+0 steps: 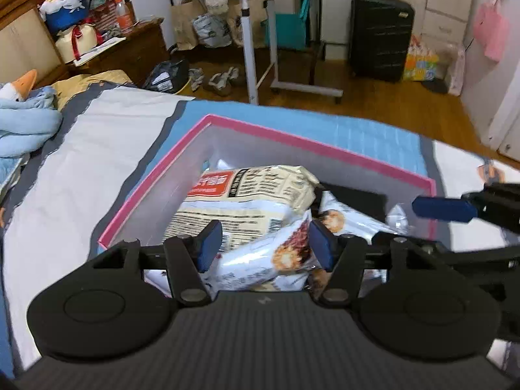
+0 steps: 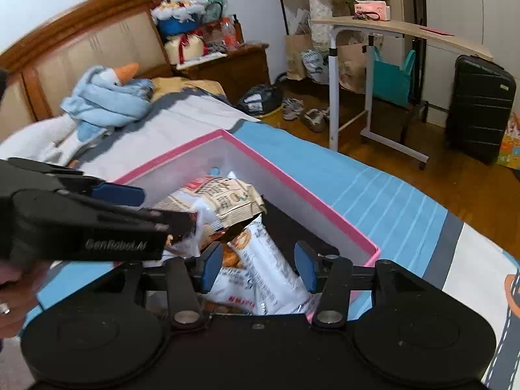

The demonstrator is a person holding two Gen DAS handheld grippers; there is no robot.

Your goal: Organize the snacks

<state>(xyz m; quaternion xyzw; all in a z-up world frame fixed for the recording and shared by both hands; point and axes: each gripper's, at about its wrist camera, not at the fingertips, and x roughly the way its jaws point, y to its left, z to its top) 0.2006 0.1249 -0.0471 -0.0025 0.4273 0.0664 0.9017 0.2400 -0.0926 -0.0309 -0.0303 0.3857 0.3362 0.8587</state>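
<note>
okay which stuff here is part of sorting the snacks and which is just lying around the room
Part of the job: pink-rimmed box, cream snack bag, white snack packets.

Just lying about: goose plush, black suitcase, shoes, tissue box.

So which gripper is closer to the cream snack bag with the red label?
Left. The left gripper hangs open just in front of the cream bag in the pink-rimmed box. The right gripper hangs open over white packets further from it.
</note>
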